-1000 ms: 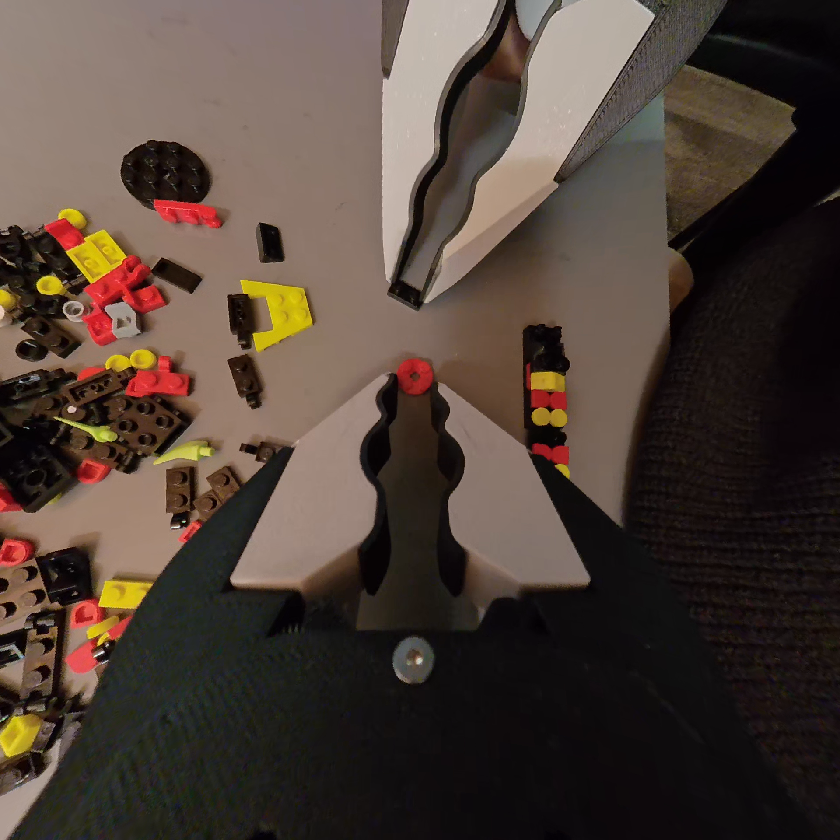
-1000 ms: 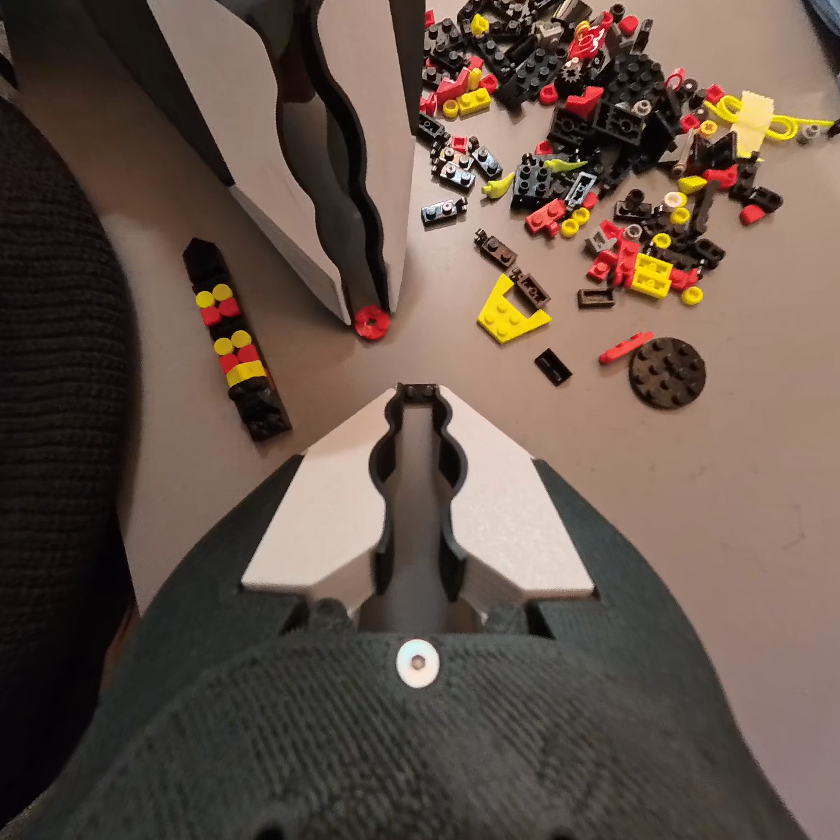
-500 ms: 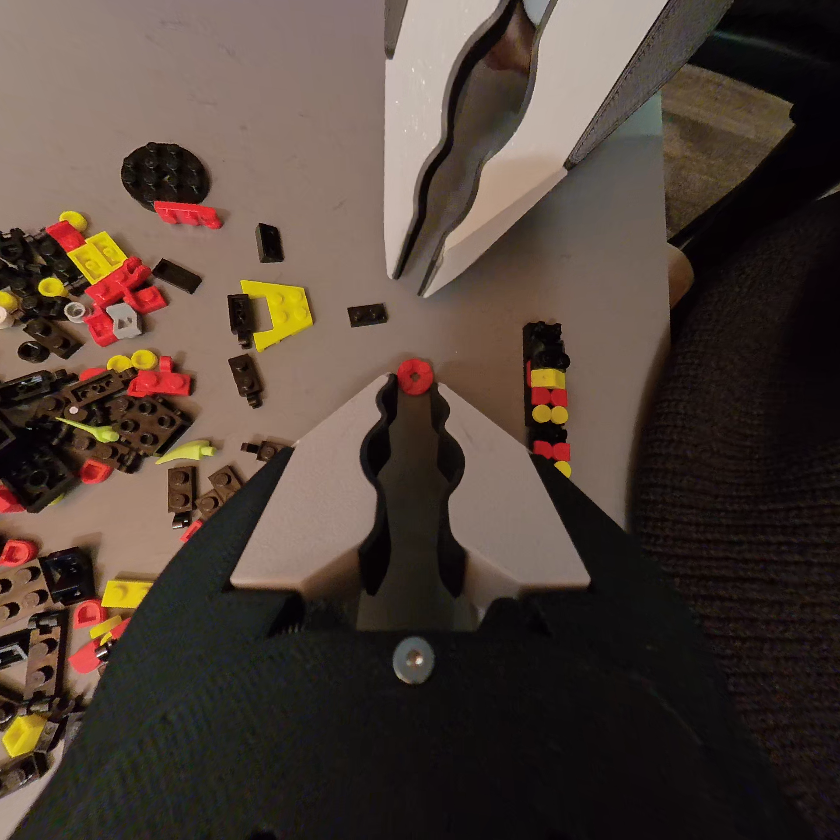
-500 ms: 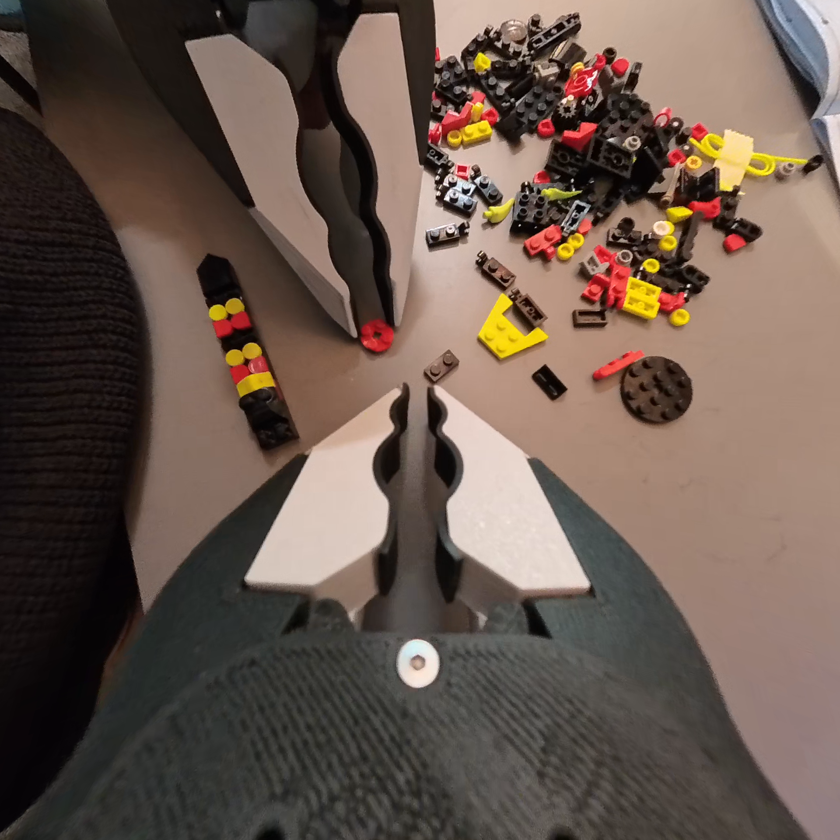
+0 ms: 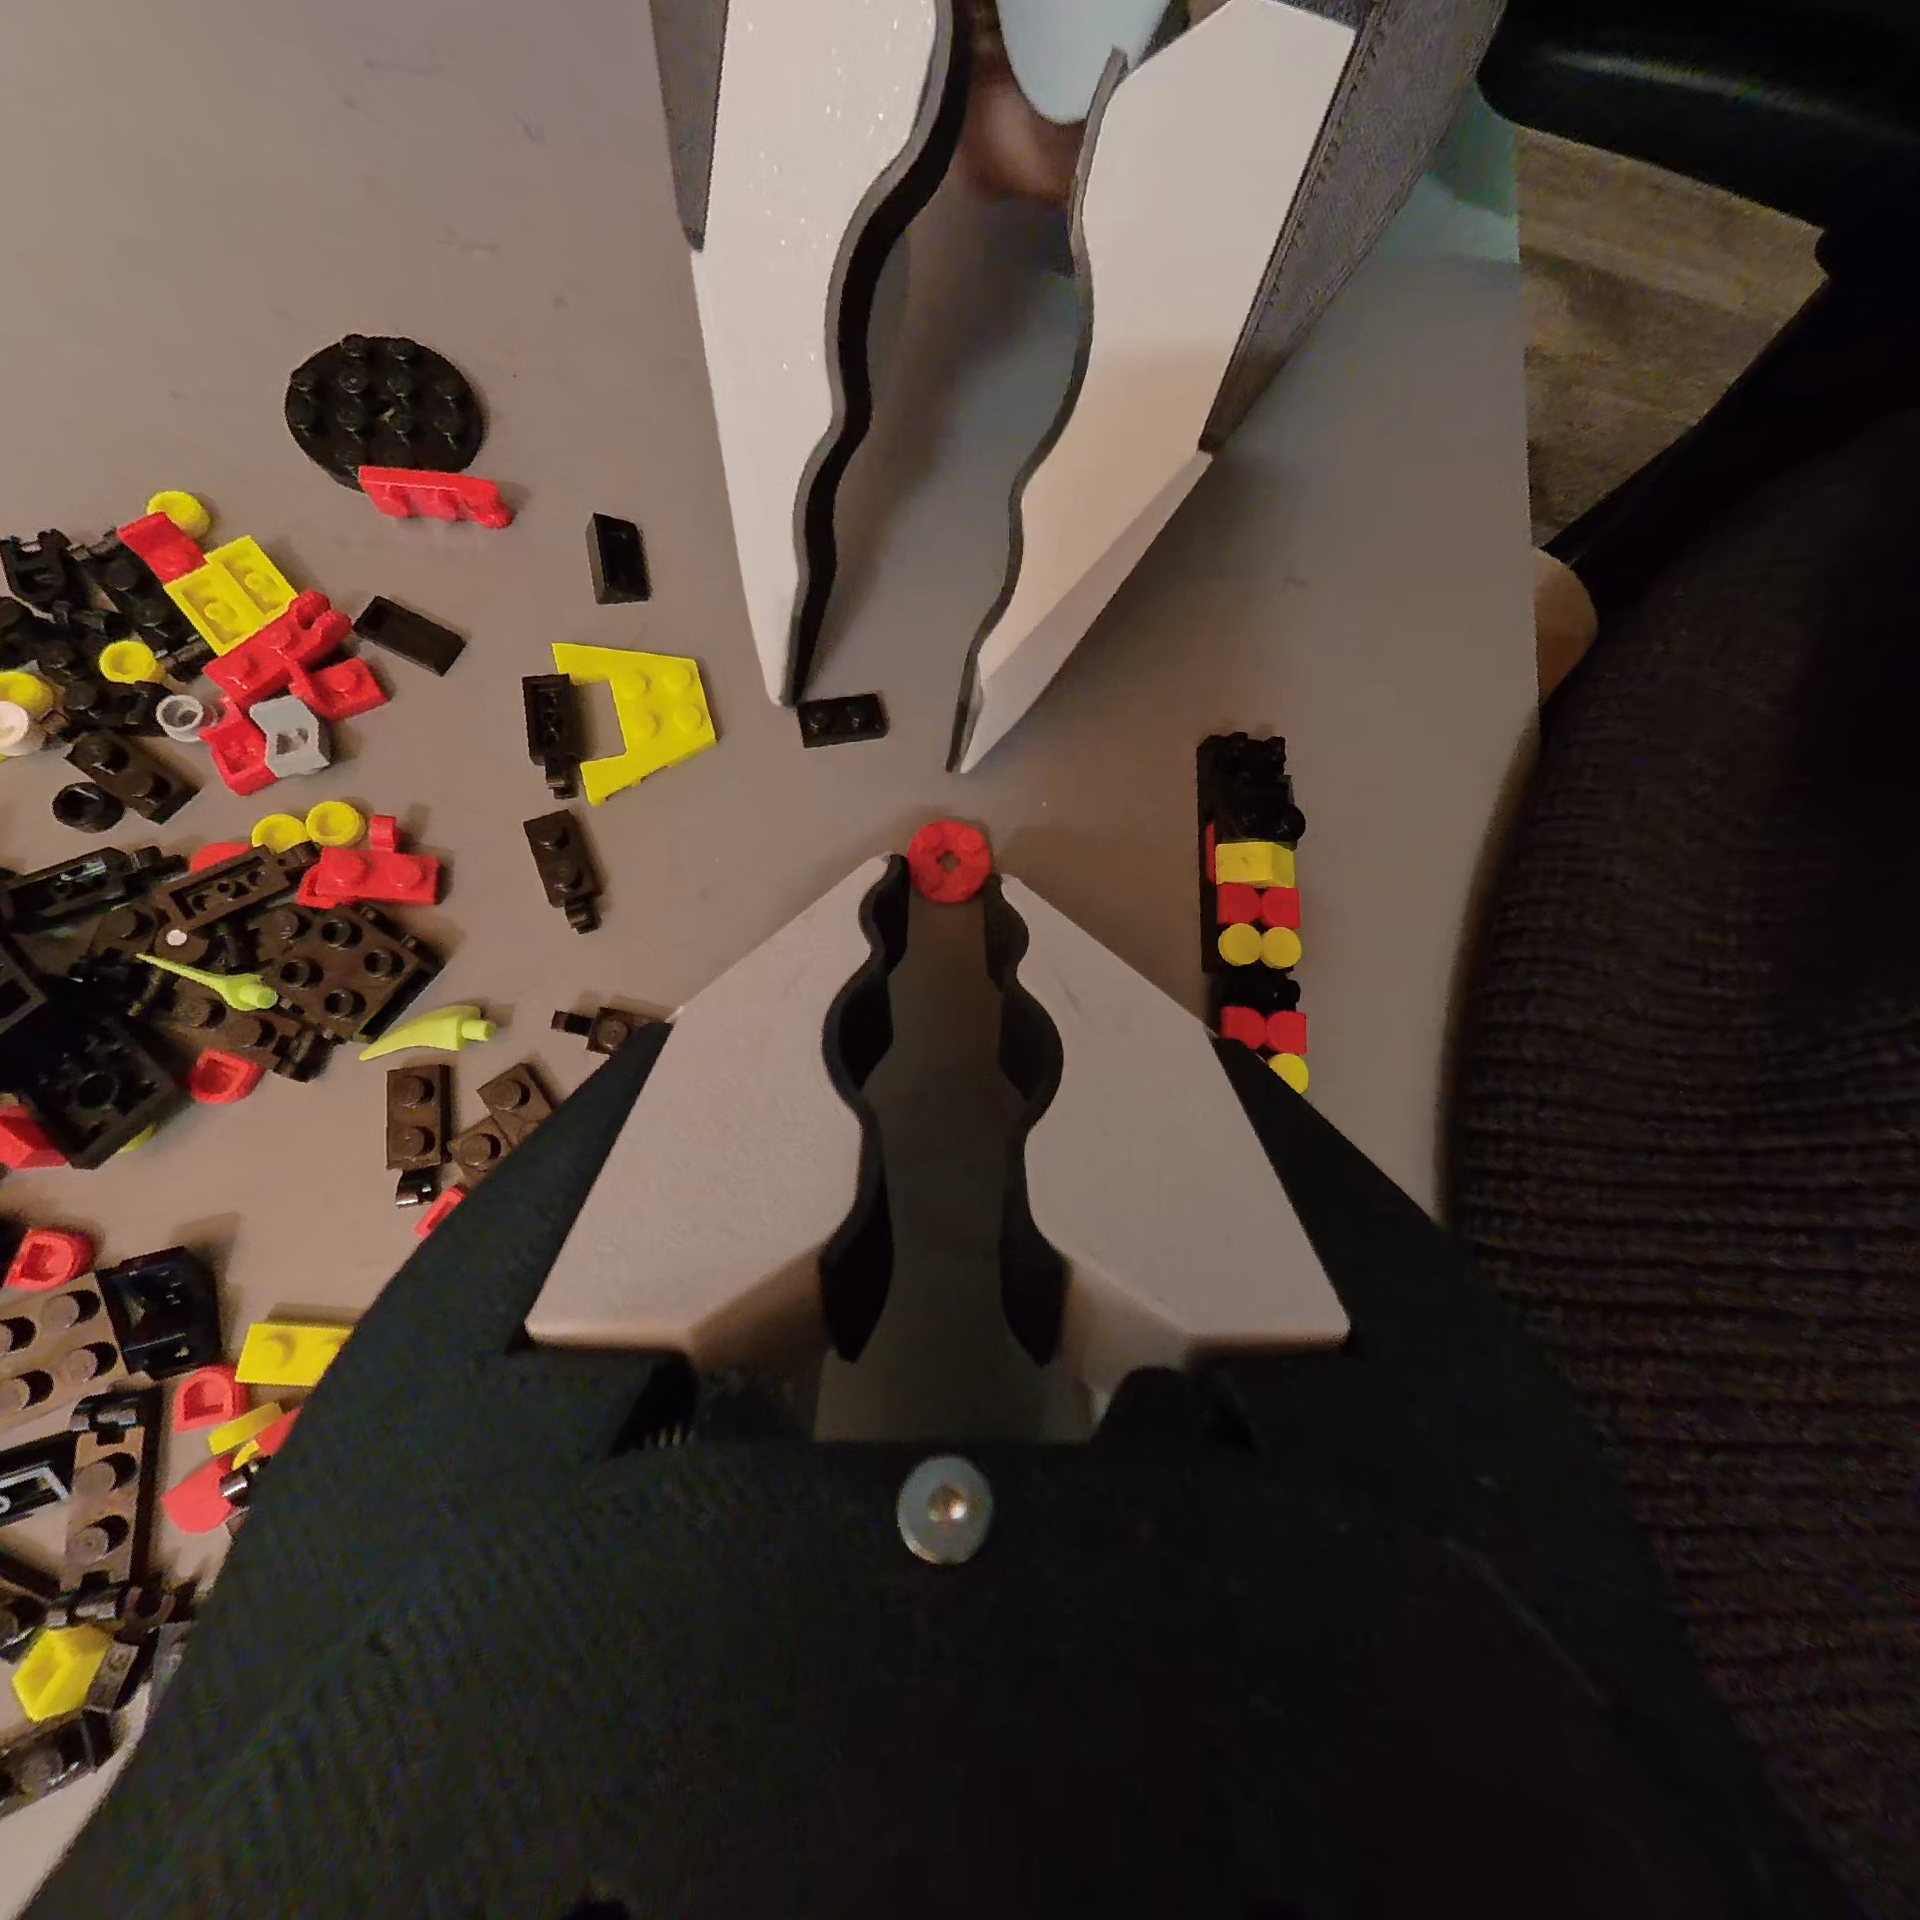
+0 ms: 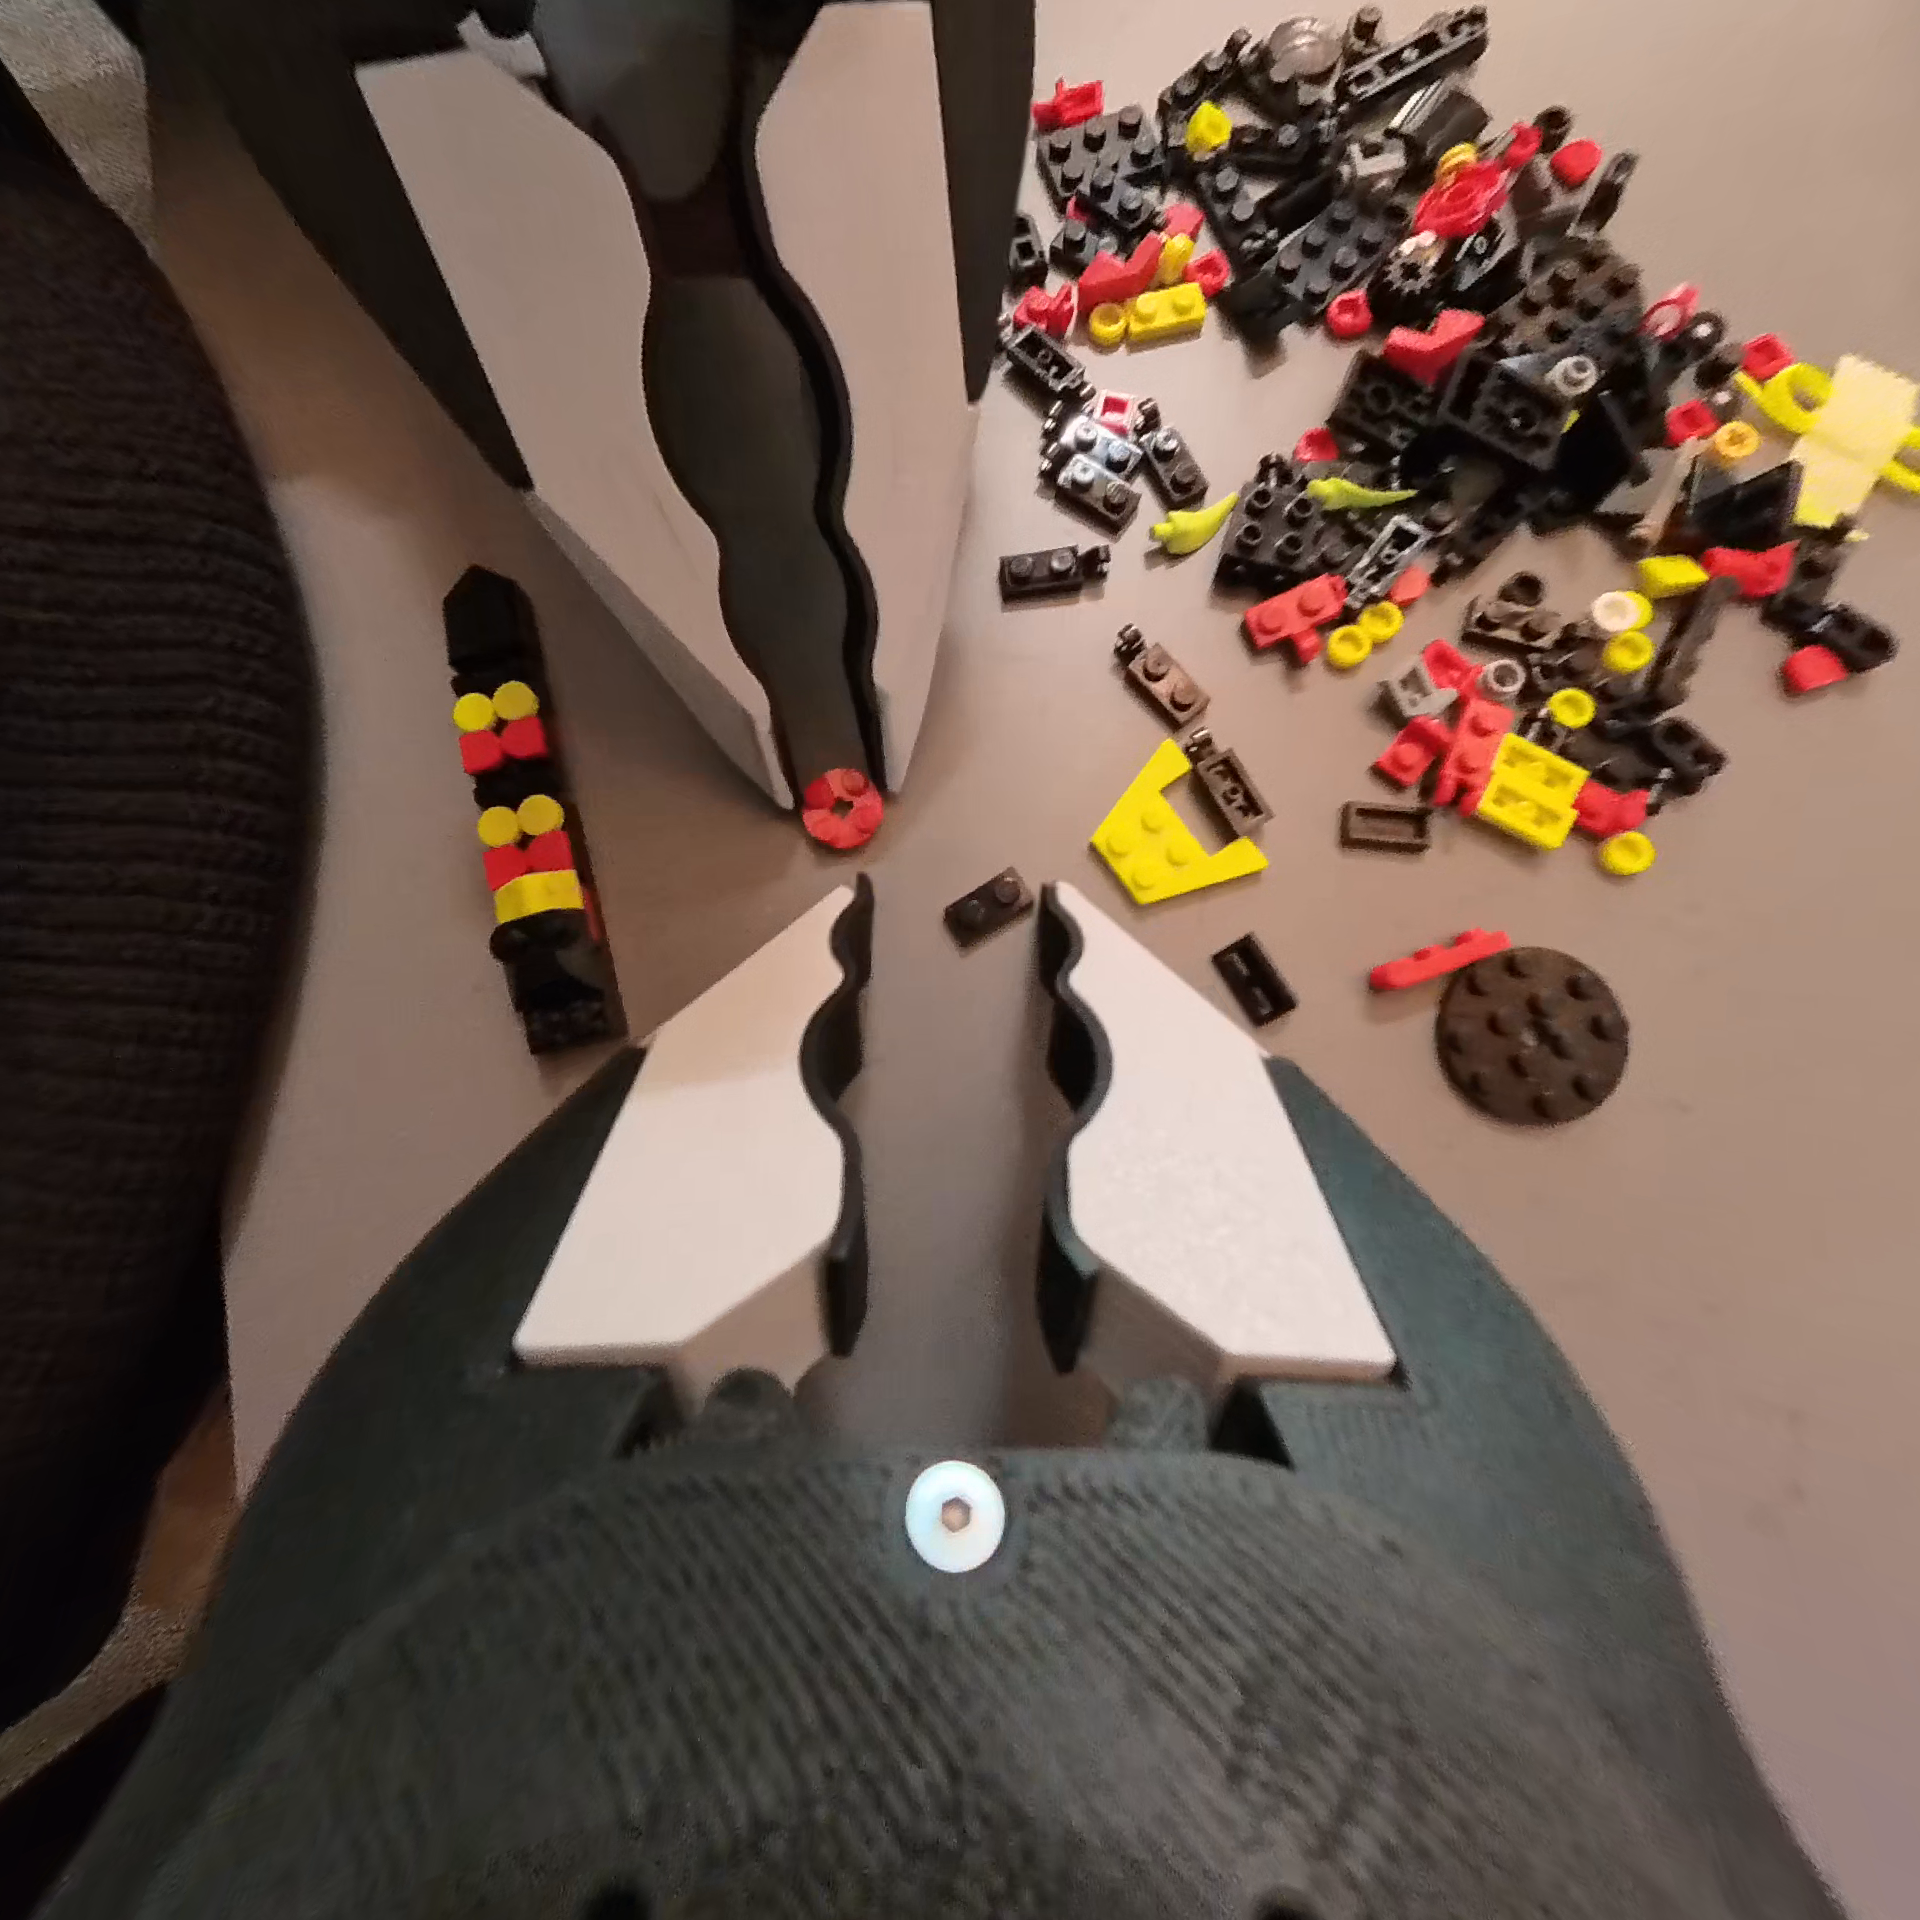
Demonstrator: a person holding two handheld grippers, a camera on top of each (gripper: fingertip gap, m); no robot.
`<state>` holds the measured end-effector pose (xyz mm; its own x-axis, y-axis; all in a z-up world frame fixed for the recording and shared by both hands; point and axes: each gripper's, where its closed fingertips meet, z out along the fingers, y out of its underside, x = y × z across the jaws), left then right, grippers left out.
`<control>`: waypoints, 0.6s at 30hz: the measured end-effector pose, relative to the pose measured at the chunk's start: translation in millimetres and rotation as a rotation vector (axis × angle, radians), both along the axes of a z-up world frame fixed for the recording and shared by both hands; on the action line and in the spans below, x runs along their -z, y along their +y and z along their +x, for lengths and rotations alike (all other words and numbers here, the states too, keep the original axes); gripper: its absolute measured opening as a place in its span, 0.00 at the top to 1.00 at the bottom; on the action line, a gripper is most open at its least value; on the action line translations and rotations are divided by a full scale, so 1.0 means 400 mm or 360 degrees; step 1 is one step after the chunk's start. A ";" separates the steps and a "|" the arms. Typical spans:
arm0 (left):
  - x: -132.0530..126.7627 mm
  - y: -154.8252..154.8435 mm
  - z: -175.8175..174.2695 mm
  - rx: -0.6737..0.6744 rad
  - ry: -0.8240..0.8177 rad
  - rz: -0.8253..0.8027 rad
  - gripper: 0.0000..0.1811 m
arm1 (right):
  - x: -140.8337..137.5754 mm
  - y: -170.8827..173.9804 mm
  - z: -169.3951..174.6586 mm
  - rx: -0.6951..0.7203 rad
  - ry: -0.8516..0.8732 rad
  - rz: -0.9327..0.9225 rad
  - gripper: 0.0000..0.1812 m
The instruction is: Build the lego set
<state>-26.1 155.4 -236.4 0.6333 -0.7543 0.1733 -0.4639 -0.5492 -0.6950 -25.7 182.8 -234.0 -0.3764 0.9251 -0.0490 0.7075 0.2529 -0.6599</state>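
My left gripper [image 5: 943, 883] is shut on a small red round piece [image 5: 949, 859], also seen in the right wrist view [image 6: 842, 809], held at the table surface. My right gripper [image 6: 954, 902] is open and empty, seen from the left wrist view [image 5: 878, 732]. A small black two-stud plate [image 5: 843, 719] lies on the table between its fingertips, slightly toward one finger [image 6: 989, 906]. A long black strip with red and yellow pieces on it [image 5: 1252, 904] lies near the table's edge, left of both grippers in the right wrist view [image 6: 525, 821].
A pile of loose black, red and yellow pieces [image 6: 1455, 416] covers one side of the grey table. A yellow wedge plate [image 5: 644, 717], a black round plate [image 5: 387, 407] and a red flat piece [image 5: 436, 497] lie nearer. A dark knitted garment [image 5: 1714, 1039] borders the table edge. Only a small space, under 4 cm, lies between the two pairs of fingers.
My right gripper let go of the small black plate, which now lies on the table, and its jaws have opened wide. My left gripper still holds the red round piece in place.
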 end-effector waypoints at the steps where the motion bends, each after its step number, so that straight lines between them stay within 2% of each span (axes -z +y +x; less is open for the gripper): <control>1: 0.000 0.000 0.000 0.0000 -0.0001 0.0001 0.93 | 0.001 0.001 0.005 -0.0003 -0.0010 0.0006 0.84; 6: 0.000 -0.001 -0.001 0.0000 -0.0003 0.0004 0.93 | -0.006 -0.035 0.032 -0.0063 -0.0056 -0.0139 0.87; 11: 0.000 -0.001 -0.001 0.0000 -0.0008 0.0003 0.93 | -0.030 -0.007 -0.003 -0.0008 0.0090 -0.0041 0.84; 16: 0.000 -0.001 -0.001 -0.0001 -0.0006 0.0007 0.93 | -0.001 -0.017 -0.004 -0.0029 0.0021 -0.0014 0.80; 18: 0.000 -0.001 -0.001 -0.0001 -0.0005 0.0009 0.93 | -0.001 -0.020 0.004 -0.0038 -0.0005 -0.0022 0.84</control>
